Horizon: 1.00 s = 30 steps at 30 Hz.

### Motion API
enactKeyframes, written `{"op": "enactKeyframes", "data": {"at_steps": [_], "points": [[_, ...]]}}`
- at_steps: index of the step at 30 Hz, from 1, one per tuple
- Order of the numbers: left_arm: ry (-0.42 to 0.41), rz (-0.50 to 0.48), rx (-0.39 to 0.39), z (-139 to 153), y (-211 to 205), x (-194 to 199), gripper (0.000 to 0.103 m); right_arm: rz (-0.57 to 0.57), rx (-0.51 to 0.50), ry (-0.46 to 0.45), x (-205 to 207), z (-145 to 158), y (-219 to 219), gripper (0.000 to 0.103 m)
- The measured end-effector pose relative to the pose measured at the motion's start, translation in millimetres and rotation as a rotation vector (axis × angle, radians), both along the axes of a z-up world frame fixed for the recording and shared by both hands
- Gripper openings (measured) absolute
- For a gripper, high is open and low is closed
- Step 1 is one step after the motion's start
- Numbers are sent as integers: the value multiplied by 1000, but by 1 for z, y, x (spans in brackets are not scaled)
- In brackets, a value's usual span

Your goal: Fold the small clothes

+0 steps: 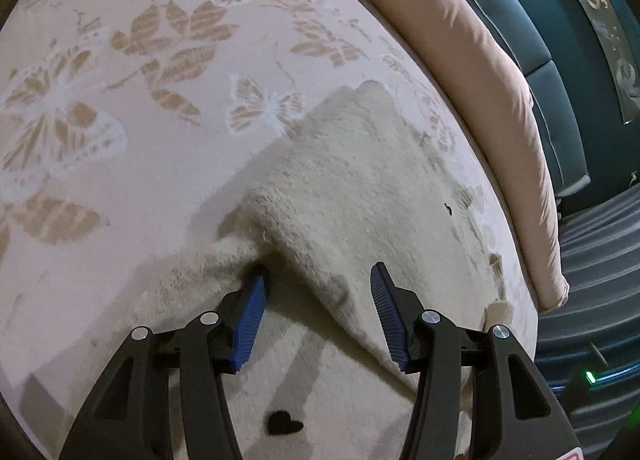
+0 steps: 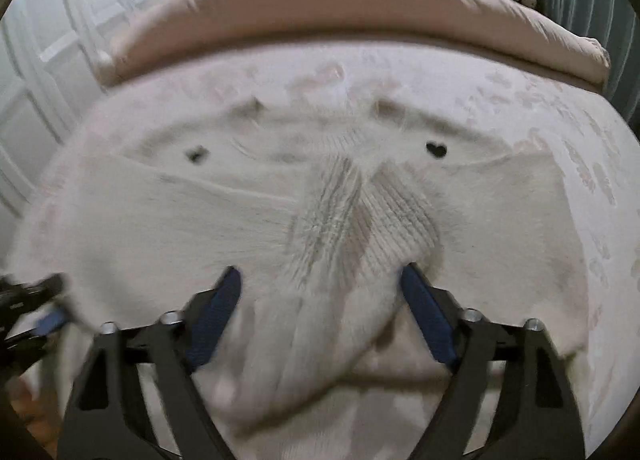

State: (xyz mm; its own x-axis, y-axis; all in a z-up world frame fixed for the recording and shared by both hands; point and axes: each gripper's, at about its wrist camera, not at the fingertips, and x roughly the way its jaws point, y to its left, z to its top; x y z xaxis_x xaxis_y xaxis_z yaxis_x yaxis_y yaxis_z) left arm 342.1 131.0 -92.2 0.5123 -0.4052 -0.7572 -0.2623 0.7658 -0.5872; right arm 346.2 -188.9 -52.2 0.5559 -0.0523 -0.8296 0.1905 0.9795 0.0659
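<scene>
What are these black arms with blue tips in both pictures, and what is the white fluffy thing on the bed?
Each picture comes from a camera mounted on a hand-held gripper that a person carries, looking along its two fingers. The left hand-held gripper and the right hand-held gripper both stand open; the blue parts are the finger pads. Below them a fluffy cream sweater with small black hearts lies on a patterned bedspread. Sweater fabric lies between both pairs of fingers, but neither clamps it.

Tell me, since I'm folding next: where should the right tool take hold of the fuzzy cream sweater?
Probably the ribbed cuff of the sleeve lying folded across the sweater. It sits raised between the right tool's open blue pads, so come from above, straddling it.
</scene>
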Motion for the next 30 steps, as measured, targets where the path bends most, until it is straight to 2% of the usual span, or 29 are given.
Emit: {"op": "enactKeyframes", "data": {"at_steps": [1,2,4,5,6,7,8,9,10,11,12,13,14,16,17,22,26,27,28,29,30], "points": [[-2,-2,8,1,-2,2,50,-5,-1,4,4,2,0,20],[-3,-6,19,2,-2,3,49,7,62,-37,4,15,-4,7],[-6,-6,24,3,-3,7,48,15,222,-206,-11,56,-22,7],[-11,-6,26,3,-3,8,48,41,320,-333,-27,81,-36,7],[-16,-5,29,3,-1,7,48,52,386,-425,-41,97,-52,7],[-25,-5,33,3,-1,6,48,32,422,-471,-52,101,-69,8],[-32,-9,43,2,-2,5,48,2,426,-461,-56,95,-83,8],[-33,-11,54,1,-3,5,48,-41,404,-414,-55,80,-96,9],[-32,-14,77,0,-6,4,48,-102,366,-306,-49,50,-112,13],[-33,-15,96,1,-9,4,48,-168,332,-149,-40,12,-127,13],[-36,-18,119,2,-12,3,48,-205,327,-69,-39,-9,-135,13],[-39,-22,134,3,-14,2,48,-220,417,-67,-48,-31,-149,12],[-41,-28,162,4,-18,2,48,-229,472,-117,-57,-30,-156,14],[-44,-36,190,4,-21,2,48,-260,511,-145,-67,-24,-165,21],[-44,-42,209,4,-24,2,48,-259,511,-146,-68,-22,-165,26],[-35,-63,294,7,-34,5,48,-219,449,-116,-55,-24,-159,37],[-30,-79,350,9,-41,8,47,-233,403,-95,-41,-20,-152,39],[-28,-83,365,9,-42,9,44,-234,387,-89,-37,-18,-149,39],[-28,-86,376,10,-43,9,39,-232,372,-85,-35,-16,-146,35],[-25,-92,397,11,-43,10,35,-209,354,-81,-28,-11,-142,15],[-28,-99,407,12,-44,11,27,-187,348,-81,-29,-7,-141,8]]}}
